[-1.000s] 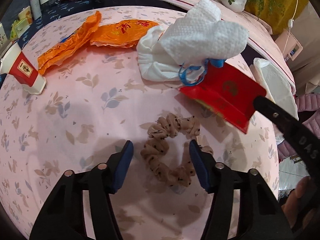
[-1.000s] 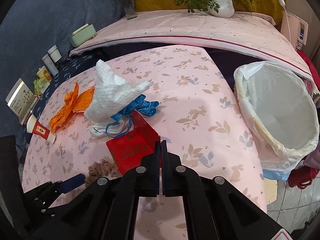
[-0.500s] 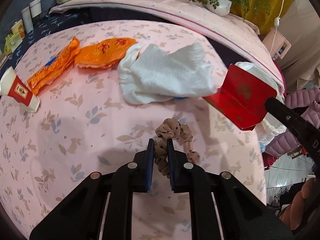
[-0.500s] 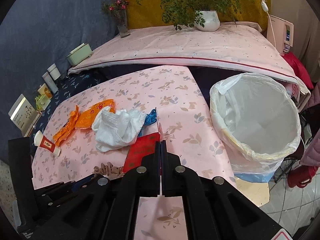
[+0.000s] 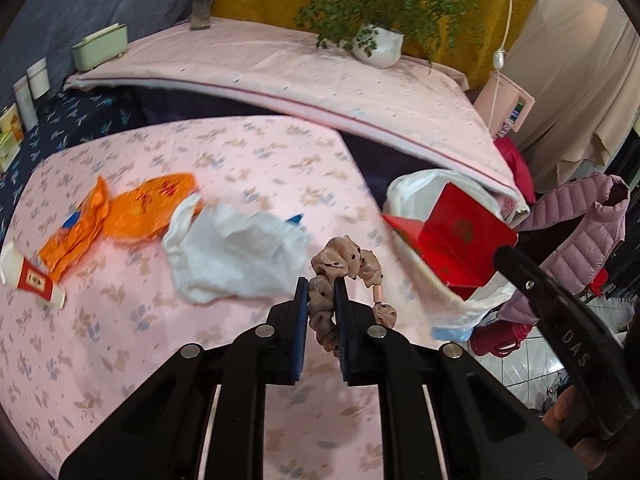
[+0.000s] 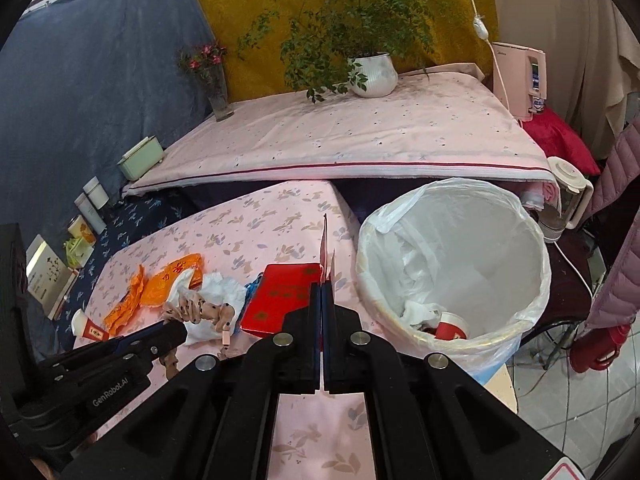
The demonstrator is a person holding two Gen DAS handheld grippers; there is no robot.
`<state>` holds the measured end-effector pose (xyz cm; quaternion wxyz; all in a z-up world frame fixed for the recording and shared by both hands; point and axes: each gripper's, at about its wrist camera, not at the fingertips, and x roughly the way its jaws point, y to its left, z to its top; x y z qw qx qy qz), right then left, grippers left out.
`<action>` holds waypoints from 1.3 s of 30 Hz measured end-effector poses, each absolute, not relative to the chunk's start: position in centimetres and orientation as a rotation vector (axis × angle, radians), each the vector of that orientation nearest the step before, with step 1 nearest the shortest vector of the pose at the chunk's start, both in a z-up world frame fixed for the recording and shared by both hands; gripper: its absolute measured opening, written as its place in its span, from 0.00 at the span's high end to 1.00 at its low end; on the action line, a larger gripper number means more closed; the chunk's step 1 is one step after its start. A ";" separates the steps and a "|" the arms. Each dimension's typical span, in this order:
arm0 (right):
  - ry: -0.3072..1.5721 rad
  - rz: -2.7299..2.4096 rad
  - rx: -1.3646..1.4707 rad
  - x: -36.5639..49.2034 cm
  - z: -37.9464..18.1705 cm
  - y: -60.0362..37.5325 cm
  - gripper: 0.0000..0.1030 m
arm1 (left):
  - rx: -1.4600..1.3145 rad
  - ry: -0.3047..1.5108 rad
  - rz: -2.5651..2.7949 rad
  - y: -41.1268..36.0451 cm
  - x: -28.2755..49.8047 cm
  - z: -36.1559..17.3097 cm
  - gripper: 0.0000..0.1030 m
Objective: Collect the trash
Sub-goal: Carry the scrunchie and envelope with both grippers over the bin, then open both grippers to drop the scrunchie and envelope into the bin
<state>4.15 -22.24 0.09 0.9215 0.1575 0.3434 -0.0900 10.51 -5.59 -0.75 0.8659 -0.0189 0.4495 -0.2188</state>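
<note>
Left wrist view: the left gripper [image 5: 322, 280] has its jaws narrow, clamped on a beige dotted scrunchie [image 5: 346, 266] lifted clear of the pink floral tablecloth [image 5: 120, 360]. At ten o'clock from the scrunchie lies a white tissue wad [image 5: 236, 256]; further toward nine o'clock, orange wrappers [image 5: 136, 212] and a red-and-white tube [image 5: 32, 280]. At two o'clock, a red carton [image 5: 452, 236] hangs in front of the white-lined bin [image 5: 456, 312].

Right wrist view: the right gripper [image 6: 323, 284] has its jaws pressed tight on a thin flap of the red carton [image 6: 284, 296], which is raised above the cloth. The bin [image 6: 452, 272] stands at two o'clock, just beside the table edge, holding crumpled paper and a red cup [image 6: 452, 330]. At nine o'clock the left gripper [image 6: 176, 330] carries the scrunchie [image 6: 200, 310]; the tissue wad [image 6: 224, 286] and orange wrappers [image 6: 160, 284] lie behind it.
</note>
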 end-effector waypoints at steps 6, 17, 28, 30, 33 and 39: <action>0.668 -0.254 0.346 3.6 1.0 -26.1 0.99 | -0.011 0.896 -0.527 -9.7 11.0 1.7 0.88; 0.662 -0.349 0.381 3.2 0.4 -31.8 0.99 | 0.038 0.879 -0.624 -17.1 12.4 3.0 0.88; 0.682 -0.382 0.401 4.5 -0.4 -34.2 0.90 | 0.017 0.887 -0.631 -21.1 14.1 2.6 0.55; 0.677 -0.387 0.400 4.5 -0.3 -34.2 0.81 | 0.020 0.885 -0.626 -21.1 14.2 2.5 0.55; 0.671 -0.391 0.401 4.5 -0.3 -34.2 0.72 | 0.033 0.890 -0.612 -20.9 14.4 2.2 0.55; 0.668 -0.390 0.411 4.3 0.0 -33.8 0.66 | 0.058 0.868 -0.580 -19.8 14.2 2.2 0.55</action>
